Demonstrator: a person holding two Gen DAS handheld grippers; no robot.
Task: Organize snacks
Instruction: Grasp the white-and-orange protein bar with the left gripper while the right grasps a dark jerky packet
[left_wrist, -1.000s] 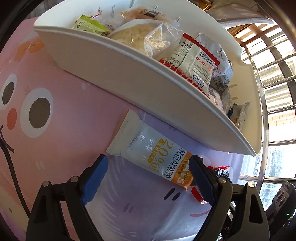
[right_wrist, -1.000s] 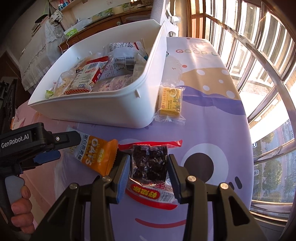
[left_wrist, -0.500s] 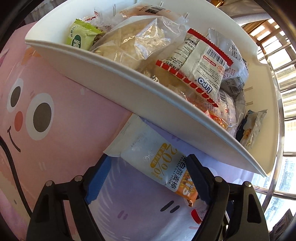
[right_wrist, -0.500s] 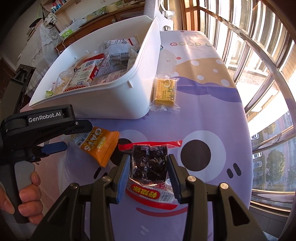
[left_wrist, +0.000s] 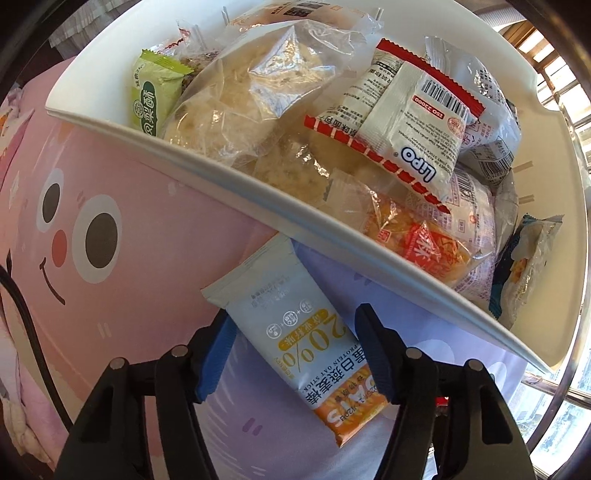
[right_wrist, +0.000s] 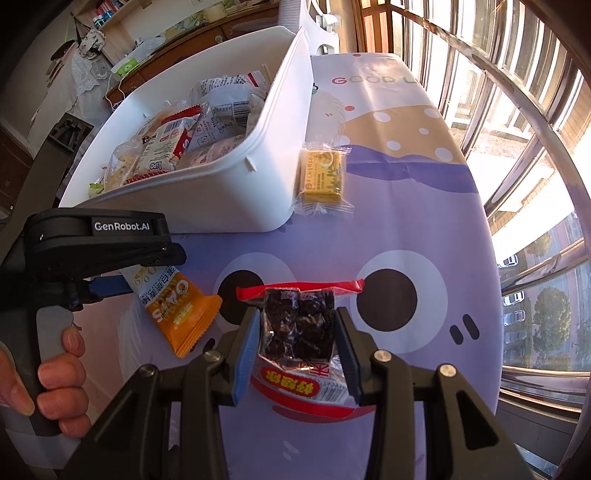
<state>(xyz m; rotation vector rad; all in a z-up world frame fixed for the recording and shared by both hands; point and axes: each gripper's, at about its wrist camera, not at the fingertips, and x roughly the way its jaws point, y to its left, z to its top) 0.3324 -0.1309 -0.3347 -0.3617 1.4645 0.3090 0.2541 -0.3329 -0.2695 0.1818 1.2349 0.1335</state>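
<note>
A pale blue and orange oat bar packet (left_wrist: 280, 295) lies flat on the cartoon tablecloth, just in front of the white snack bin (left_wrist: 258, 206). My left gripper (left_wrist: 295, 332) points straight down over it. Its jaws are closing, and both blue pads touch the packet's long edges. In the right wrist view the same packet (right_wrist: 177, 306) sticks out below the left tool, which a hand (right_wrist: 55, 380) holds. My right gripper (right_wrist: 297, 332) is shut on a clear, red-trimmed packet of dark snack pieces (right_wrist: 297, 314), held low over the cloth.
The bin (right_wrist: 221, 199) is full of several wrapped snacks. A yellow packet (right_wrist: 323, 175) lies on the cloth beside the bin's right wall. Window bars (right_wrist: 517, 147) run along the table's right side. A black cable (left_wrist: 22, 314) crosses the pink part of the cloth.
My left gripper has slid forward over the oat bar packet towards the bin, and its jaws have narrowed from wide apart onto the packet's edges. The right gripper and its dark snack packet stayed put.
</note>
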